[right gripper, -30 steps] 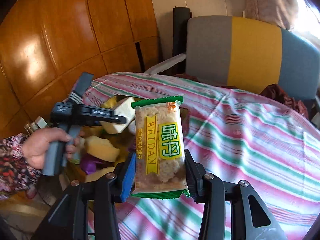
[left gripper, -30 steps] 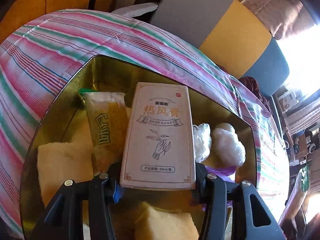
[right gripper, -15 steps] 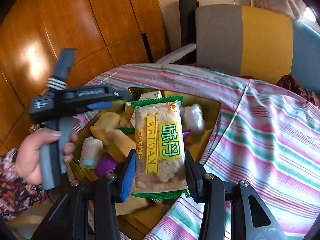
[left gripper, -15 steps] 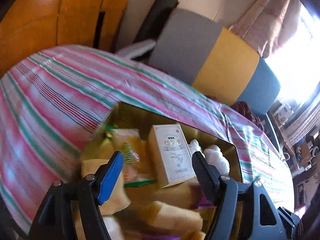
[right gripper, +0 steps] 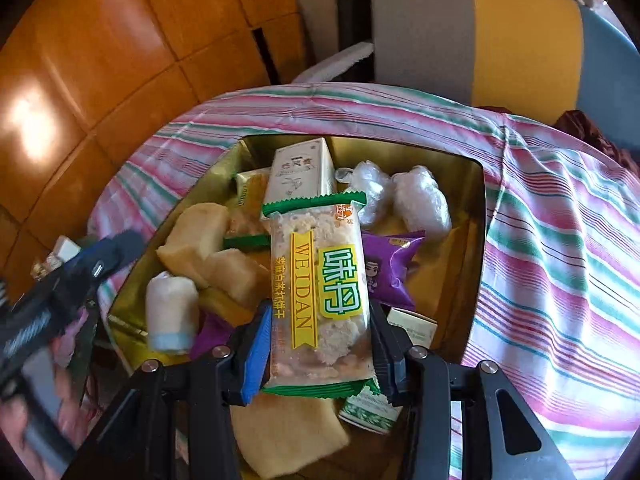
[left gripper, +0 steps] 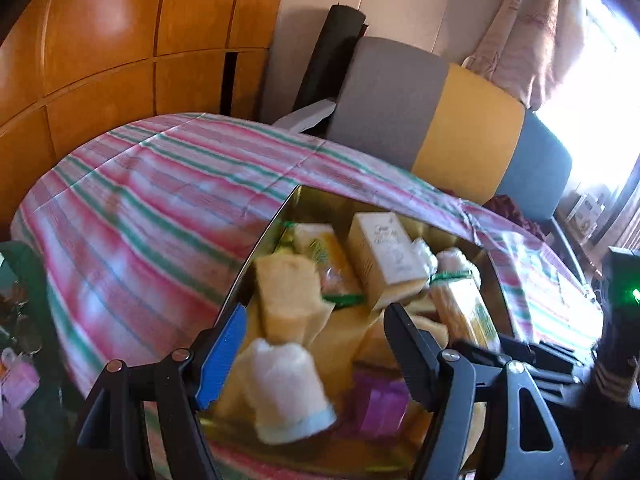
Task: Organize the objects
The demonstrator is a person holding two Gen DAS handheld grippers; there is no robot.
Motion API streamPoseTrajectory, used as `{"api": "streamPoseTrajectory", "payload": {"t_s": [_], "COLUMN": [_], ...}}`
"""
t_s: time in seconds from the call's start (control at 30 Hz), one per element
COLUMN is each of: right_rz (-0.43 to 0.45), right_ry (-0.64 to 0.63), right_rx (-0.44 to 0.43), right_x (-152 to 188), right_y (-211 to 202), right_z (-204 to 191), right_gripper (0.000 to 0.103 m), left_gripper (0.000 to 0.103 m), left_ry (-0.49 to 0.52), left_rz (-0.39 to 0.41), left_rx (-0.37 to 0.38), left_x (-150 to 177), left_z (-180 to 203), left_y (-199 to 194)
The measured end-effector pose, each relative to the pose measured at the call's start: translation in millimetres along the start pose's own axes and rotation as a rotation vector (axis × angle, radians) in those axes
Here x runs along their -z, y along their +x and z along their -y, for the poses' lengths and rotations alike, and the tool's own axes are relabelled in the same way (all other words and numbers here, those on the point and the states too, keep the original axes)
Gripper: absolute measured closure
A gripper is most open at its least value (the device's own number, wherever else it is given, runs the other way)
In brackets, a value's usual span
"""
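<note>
Fingers of my right gripper [right gripper: 320, 344] are clamped on the cracker packet [right gripper: 320, 292], which I'm holding above the gold tin [right gripper: 478, 240] near the tabletop's [left gripper: 152, 216] front edge. My left gripper [left gripper: 316, 348] hangs spread wide and empty over the tin's left side; the beige carton [left gripper: 384, 256] lies inside among wrapped cakes [left gripper: 286, 300].

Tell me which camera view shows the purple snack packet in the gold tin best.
The right wrist view: the purple snack packet lies sharp and unobstructed in the gold tin, printed cartoon figure visible. The left wrist view shows only a blurred purple patch low in the tin, partly behind a gripper finger.
</note>
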State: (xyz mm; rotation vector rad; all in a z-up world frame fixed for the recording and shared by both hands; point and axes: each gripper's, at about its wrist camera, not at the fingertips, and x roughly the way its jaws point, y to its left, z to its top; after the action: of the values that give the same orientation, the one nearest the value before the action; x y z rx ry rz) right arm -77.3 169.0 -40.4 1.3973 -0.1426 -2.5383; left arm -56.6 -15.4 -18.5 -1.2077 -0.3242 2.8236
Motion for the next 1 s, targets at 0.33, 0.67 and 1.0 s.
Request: {"api": "streamPoseTrajectory", "payload": {"t_s": [0.33, 0.67, 1.0], "right_rz": [0.089, 0.128, 0.153], "right_ry": [0.023, -0.038, -0.062], "right_rx": [-0.013, 0.057, 0.110], "right_x": [12.4, 32.7, 38.3], "right_y": [-18.9, -44.4, -62.4], "right_z": [-8.5, -17.7, -37.2], "right_gripper": [0.035, 0.030, 0.008], "left_gripper": [0.031, 0.031, 0.031], "left_ry": [-0.037, 0.004, 0.005], "left_rz": [-0.008, 0.014, 0.021], "left_rx": [0.003, -0.065, -0.169], "left_x": [12.3, 18.4, 21.6], "left_z": [-15.2, -7.1, -9.8], "left_y": [-12.3, -27.8, -46.7]}}
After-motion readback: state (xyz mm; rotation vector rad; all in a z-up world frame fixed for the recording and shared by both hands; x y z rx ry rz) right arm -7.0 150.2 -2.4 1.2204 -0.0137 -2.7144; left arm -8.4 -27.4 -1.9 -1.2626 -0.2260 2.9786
